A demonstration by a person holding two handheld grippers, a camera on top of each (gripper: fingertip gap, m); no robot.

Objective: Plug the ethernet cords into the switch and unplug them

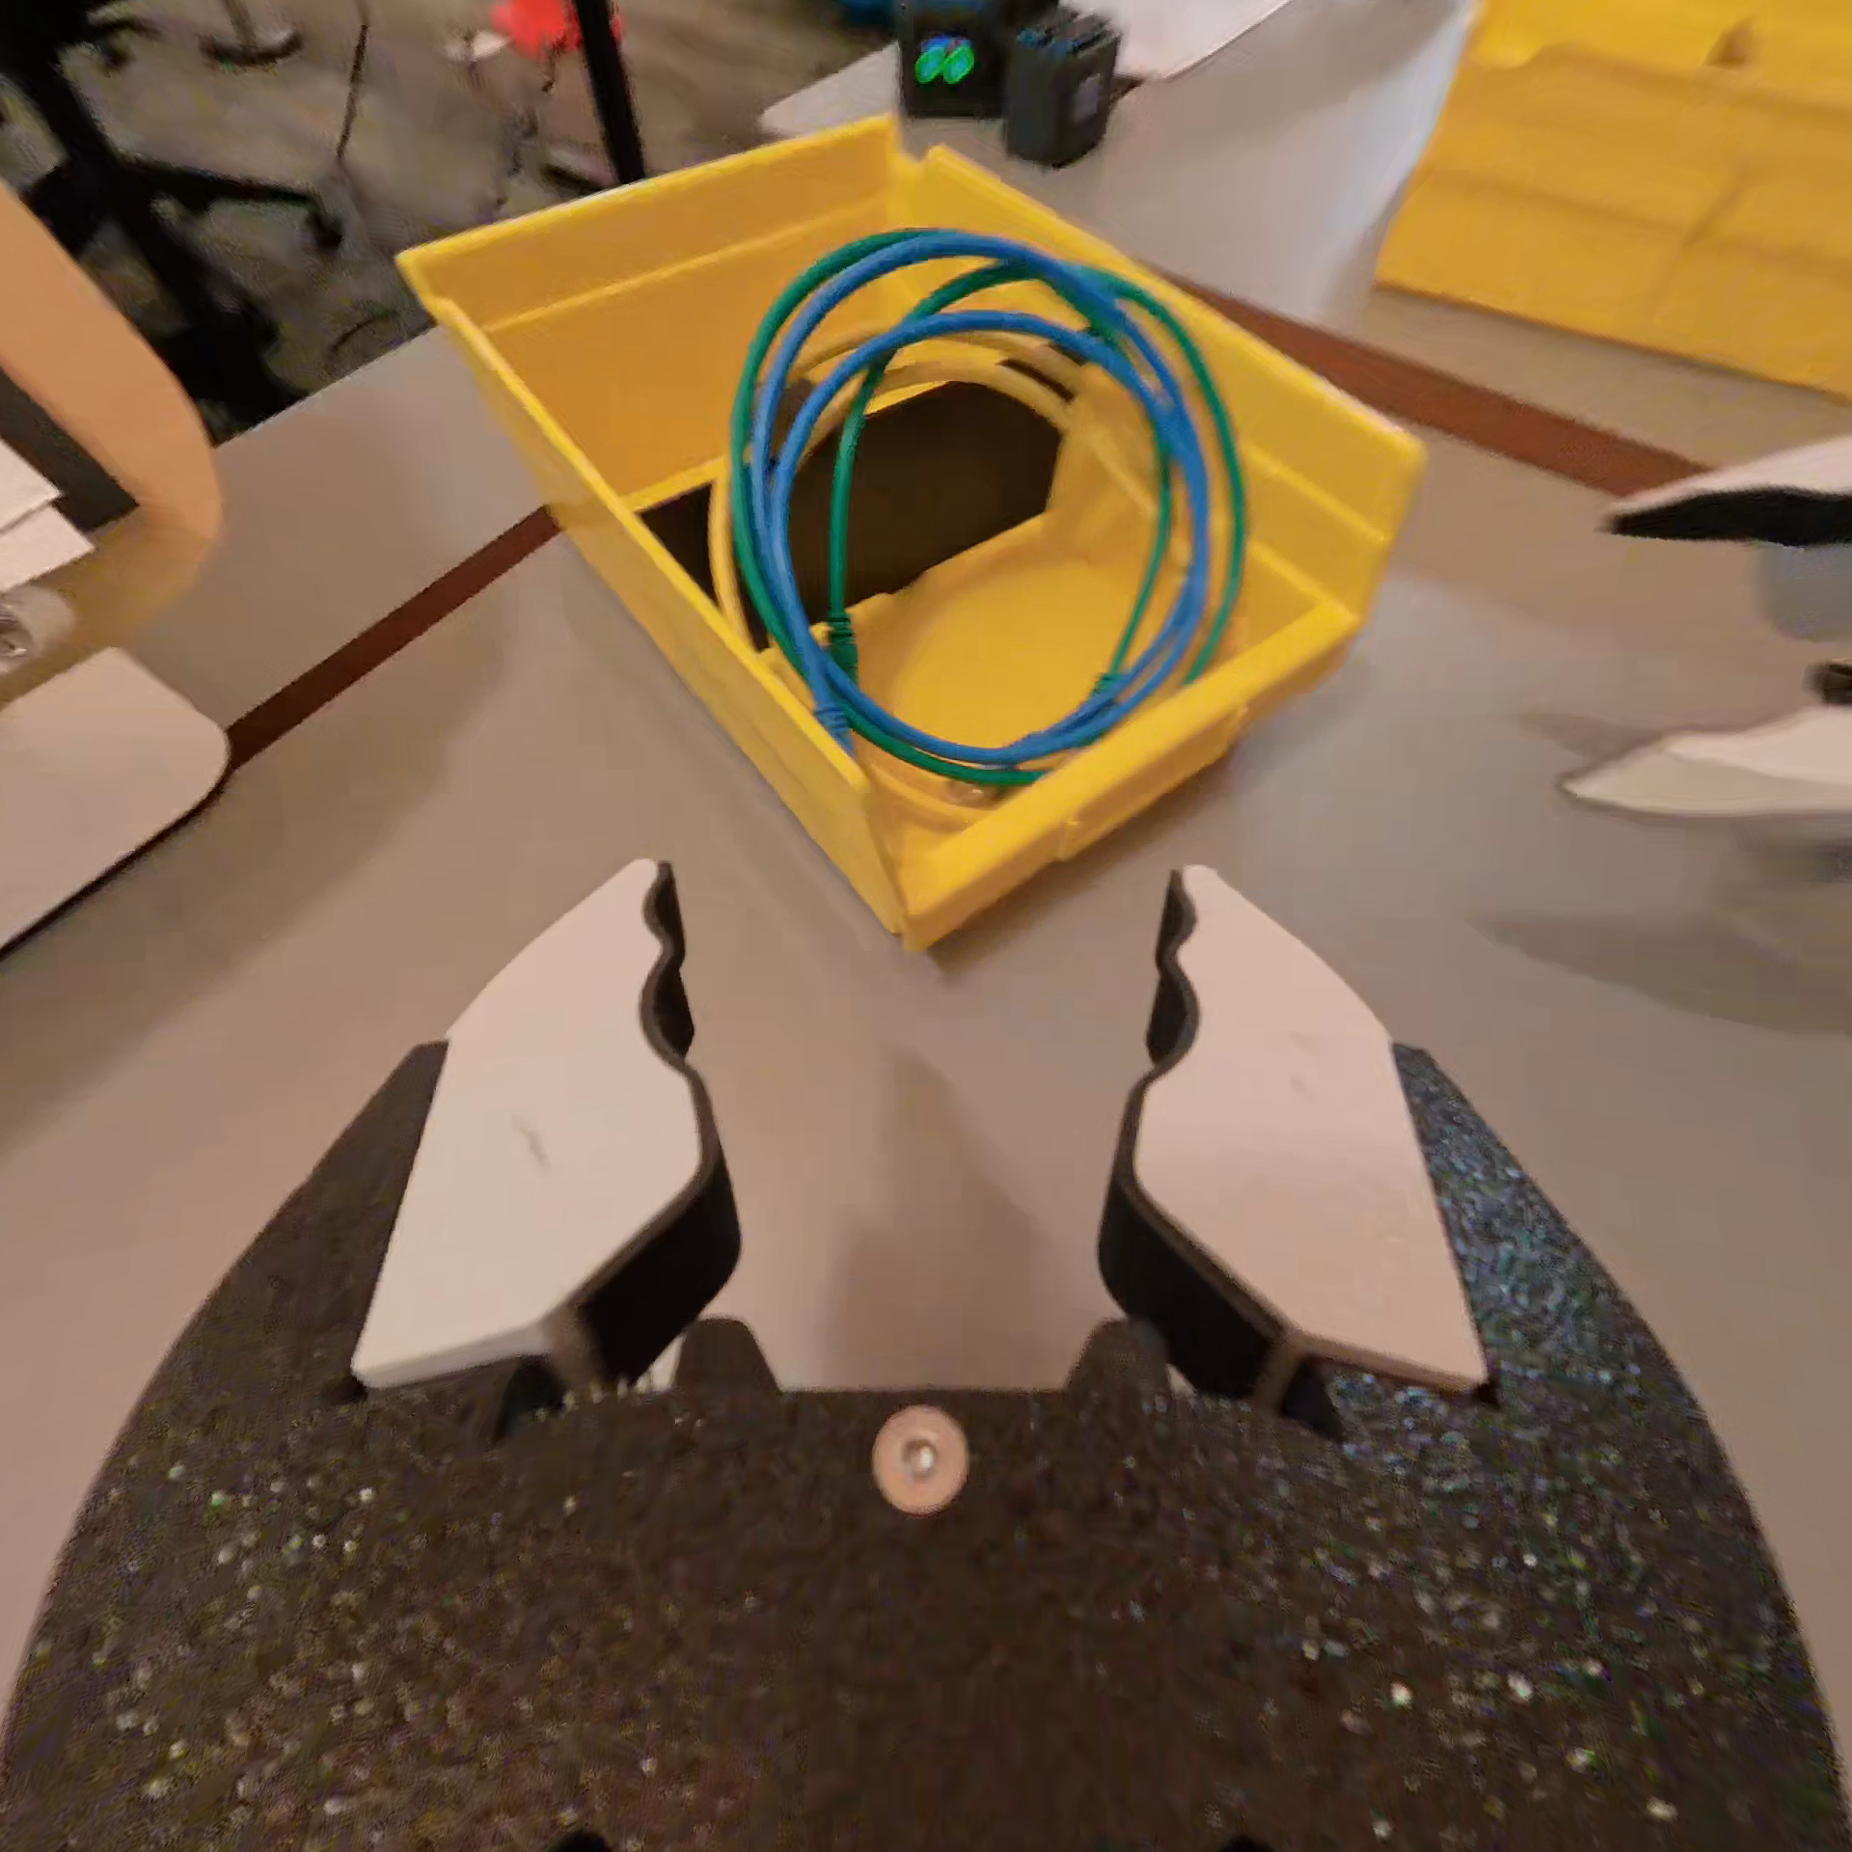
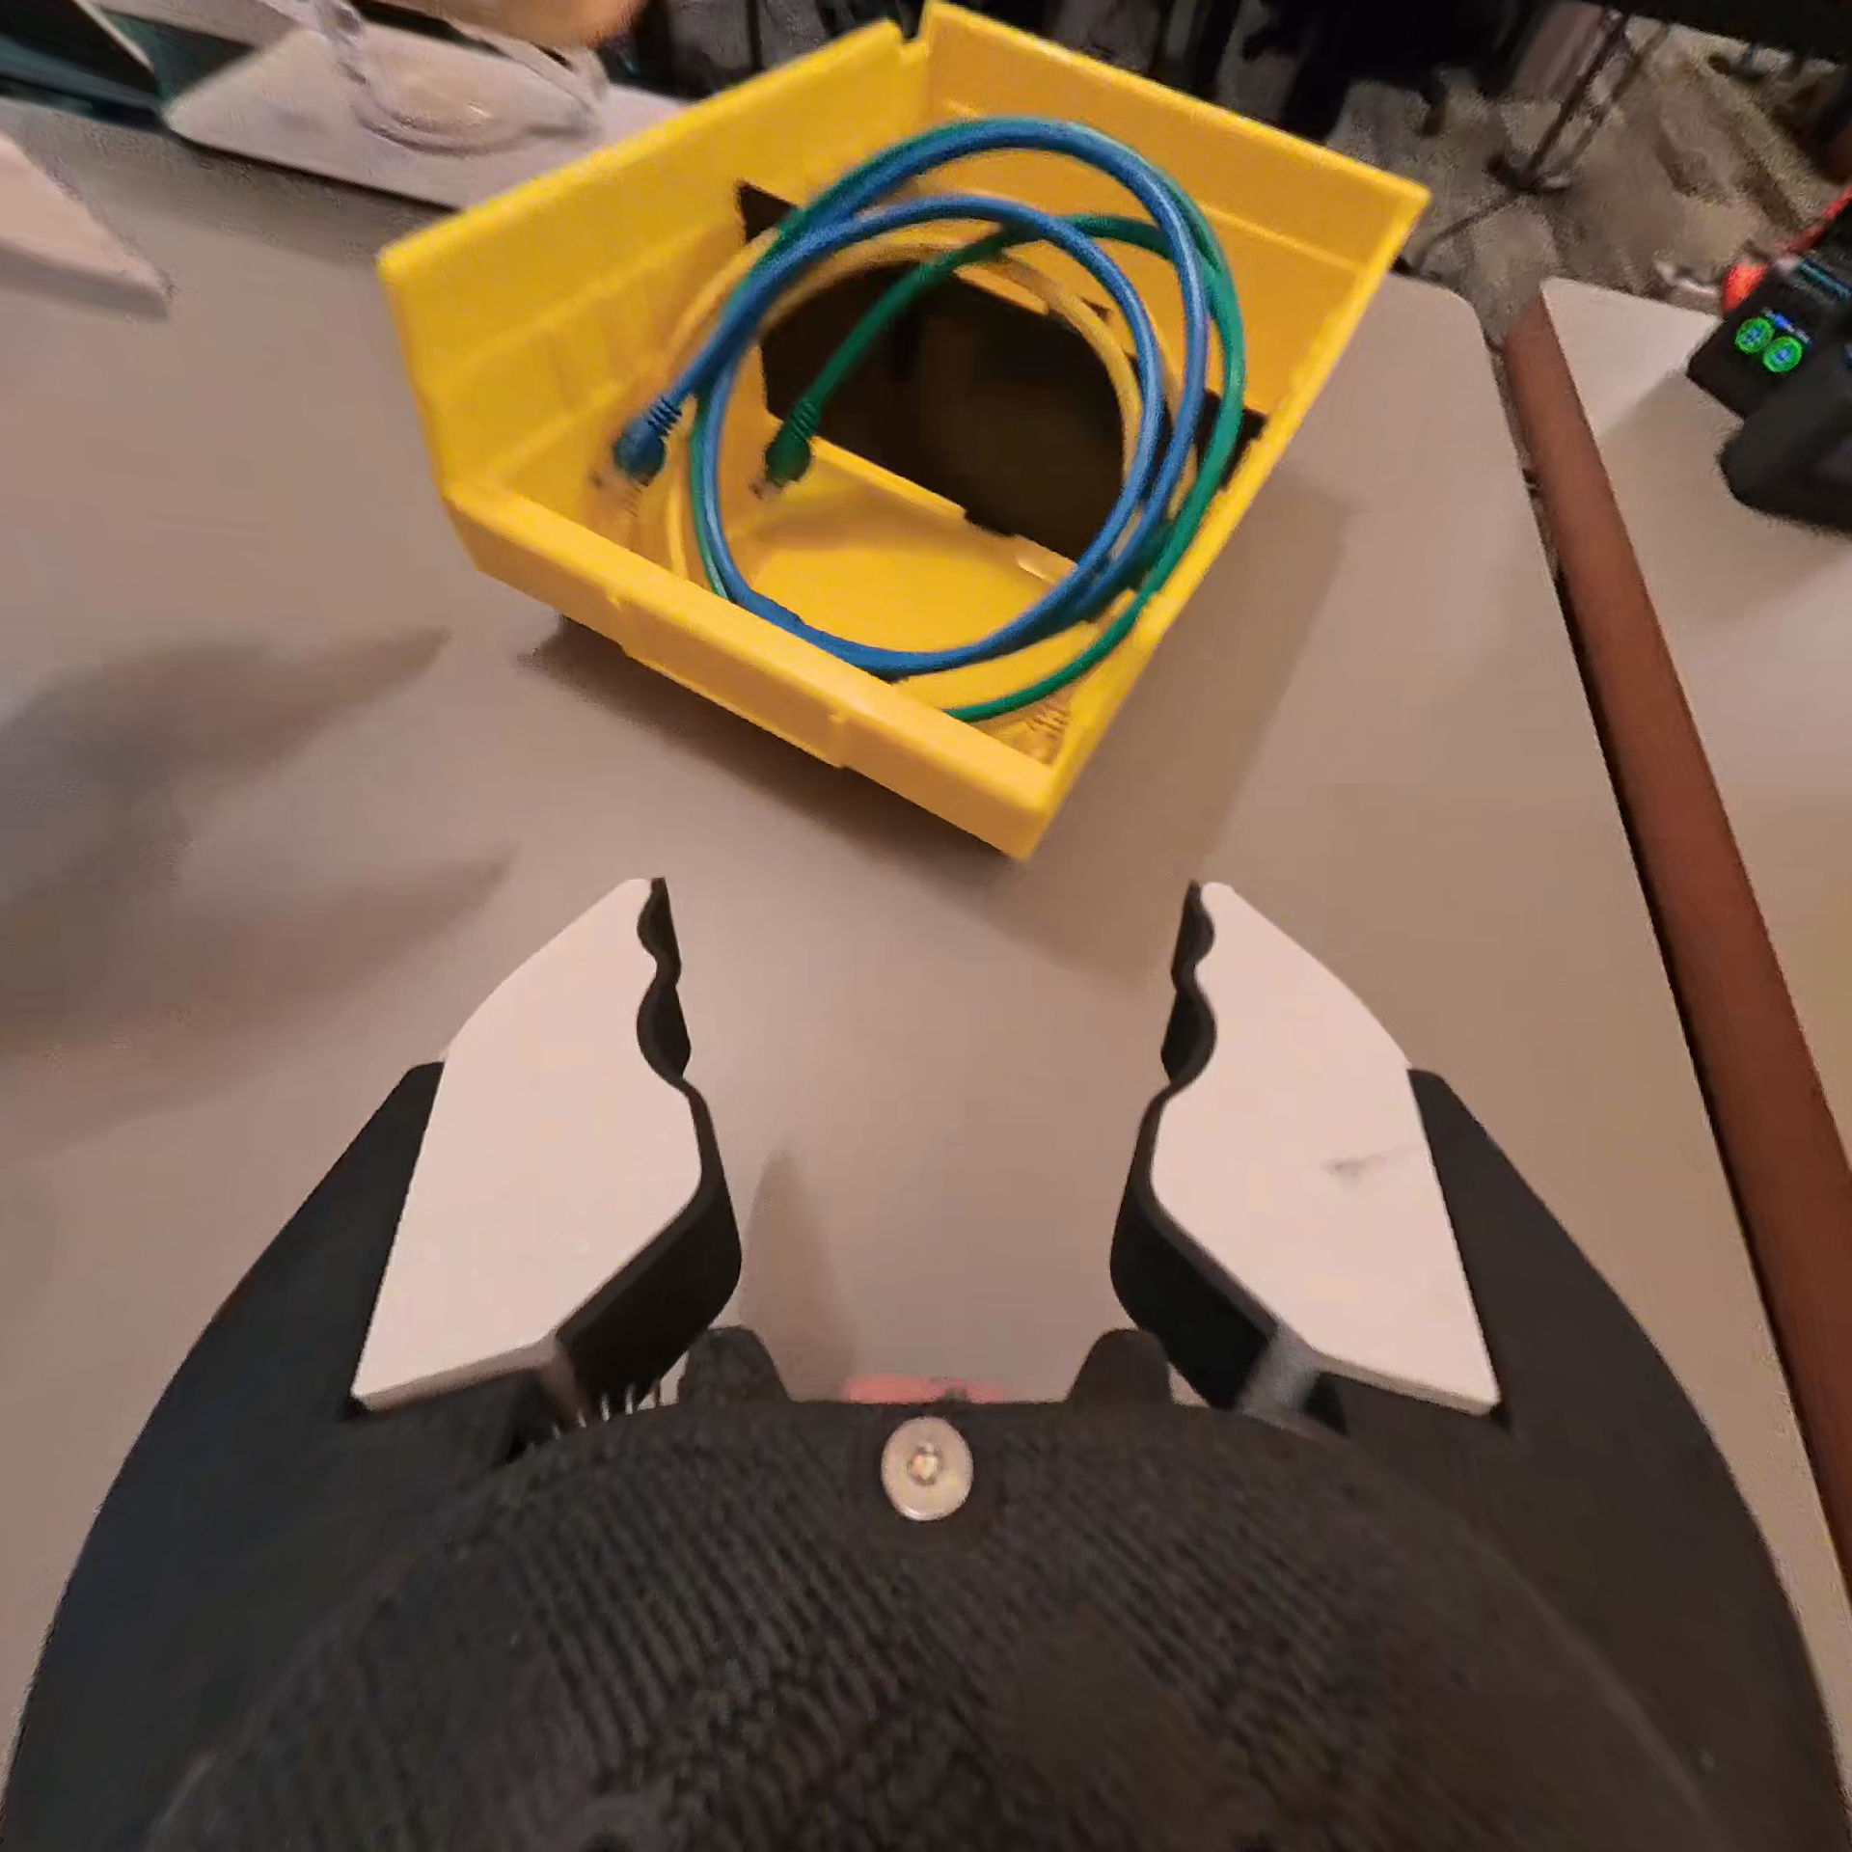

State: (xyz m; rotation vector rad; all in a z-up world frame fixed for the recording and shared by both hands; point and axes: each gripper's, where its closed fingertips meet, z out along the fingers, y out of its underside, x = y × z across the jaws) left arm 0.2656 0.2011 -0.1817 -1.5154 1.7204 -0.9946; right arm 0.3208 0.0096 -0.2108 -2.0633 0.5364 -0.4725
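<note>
plainly, the coming move turns on the yellow bin (image 1: 621, 331), which stands on the grey worktop (image 1: 501, 902) straight ahead of both grippers and holds the ethernet cords. the left gripper (image 1: 917, 882) hovers over bare worktop just short of the bin's near corner, jaws wide and holding nothing; the right gripper (image 2: 922, 897) does the same from the other side, also spread wide and empty, and its fingers show at the right edge of the left wrist view. the blue cord (image 2: 962, 210) and the green cord (image 2: 1218, 401) lie coiled together in loose loops that rise toward the bin's rim, with a pale yellow cord (image 2: 1092, 331) beneath them. in the right wrist view the blue plug (image 2: 641, 446) and the green plug (image 2: 792, 451) lie free by the bin's near-left wall, long axes running from the bin's middle toward that wall. a dark shape under the coils may be the switch; i cannot tell. the right gripper seems better placed for the plugs.
</note>
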